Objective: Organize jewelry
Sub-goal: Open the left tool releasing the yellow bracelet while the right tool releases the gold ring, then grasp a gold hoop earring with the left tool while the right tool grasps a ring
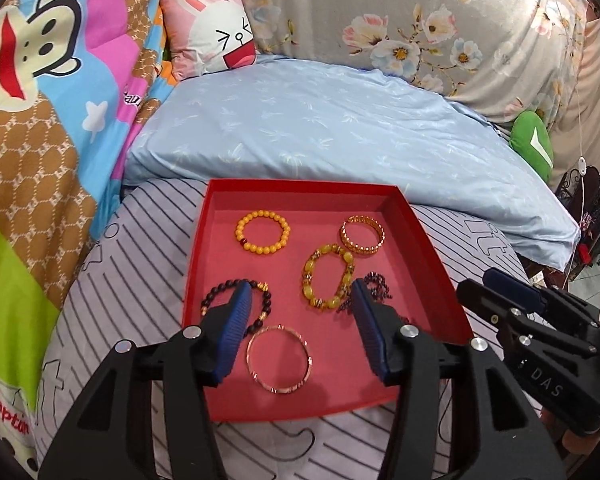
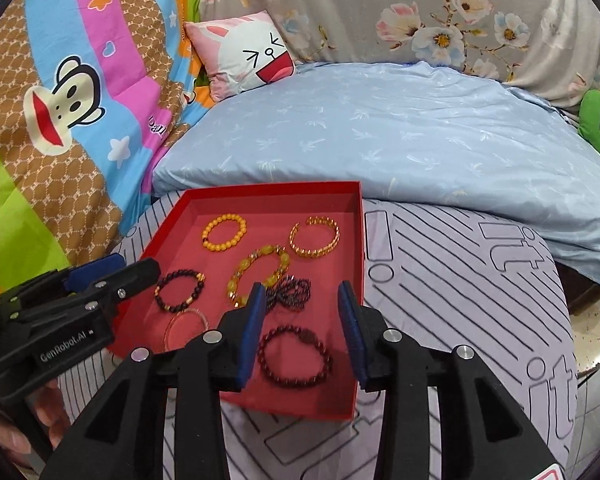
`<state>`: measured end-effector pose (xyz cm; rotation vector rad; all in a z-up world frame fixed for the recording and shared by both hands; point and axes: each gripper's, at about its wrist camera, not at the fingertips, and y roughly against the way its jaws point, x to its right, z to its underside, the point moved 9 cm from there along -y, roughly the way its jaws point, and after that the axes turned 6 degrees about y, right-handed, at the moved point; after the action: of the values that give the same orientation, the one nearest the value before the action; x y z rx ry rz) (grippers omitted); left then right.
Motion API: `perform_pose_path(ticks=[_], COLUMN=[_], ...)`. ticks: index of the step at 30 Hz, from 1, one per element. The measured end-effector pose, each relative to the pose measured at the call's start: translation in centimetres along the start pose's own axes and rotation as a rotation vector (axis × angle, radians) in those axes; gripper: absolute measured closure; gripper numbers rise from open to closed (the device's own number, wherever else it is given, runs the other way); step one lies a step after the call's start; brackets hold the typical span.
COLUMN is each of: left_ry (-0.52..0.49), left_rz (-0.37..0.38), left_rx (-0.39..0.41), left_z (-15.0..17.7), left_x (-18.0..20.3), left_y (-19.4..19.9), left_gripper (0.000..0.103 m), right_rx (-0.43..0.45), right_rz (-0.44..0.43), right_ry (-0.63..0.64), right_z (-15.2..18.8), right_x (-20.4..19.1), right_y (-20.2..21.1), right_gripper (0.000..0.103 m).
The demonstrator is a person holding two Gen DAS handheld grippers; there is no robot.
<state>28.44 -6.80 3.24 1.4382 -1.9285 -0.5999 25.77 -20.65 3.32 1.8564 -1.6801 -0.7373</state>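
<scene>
"DAS" marks the right hand-held gripper [image 1: 500, 292]; "GenRobot.AI" the left hand-held gripper [image 2: 112, 270] (white lettering).

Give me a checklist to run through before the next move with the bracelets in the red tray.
1. Left tongs empty, jaws apart: ok.
2. Right tongs empty, jaws apart: ok.
3. All bracelets inside the red tray: ok.
4. Dark red bead bracelet lies flat, apart from the others: ok.
5. Thin pink bangle lies flat, clear of the tray wall: ok.
6. Dark purple chain free of the yellow chunky bracelet: cannot tell, they look close or touching.
</scene>
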Motion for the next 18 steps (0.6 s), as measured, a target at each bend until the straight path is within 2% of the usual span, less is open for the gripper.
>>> perform_pose_path(ticks=[8, 18], left_ry=[0.032, 0.042], left_rz=[0.017, -0.006], left_rx=[-0.031, -0.101], left_z=[3.9, 10.3], left_x=[-1.3, -2.3], left_y=[3.3, 4.2], left_gripper=[0.054, 0.054], right_rx=[-0.020, -0.085], right_rz=[-0.002, 0.039], right_ry=[-0.018, -0.012], right_z=[4.3, 10.7], right_x=[-0.7, -0.7], right_y=[3.3, 5.0], right_gripper=[0.066, 0.066])
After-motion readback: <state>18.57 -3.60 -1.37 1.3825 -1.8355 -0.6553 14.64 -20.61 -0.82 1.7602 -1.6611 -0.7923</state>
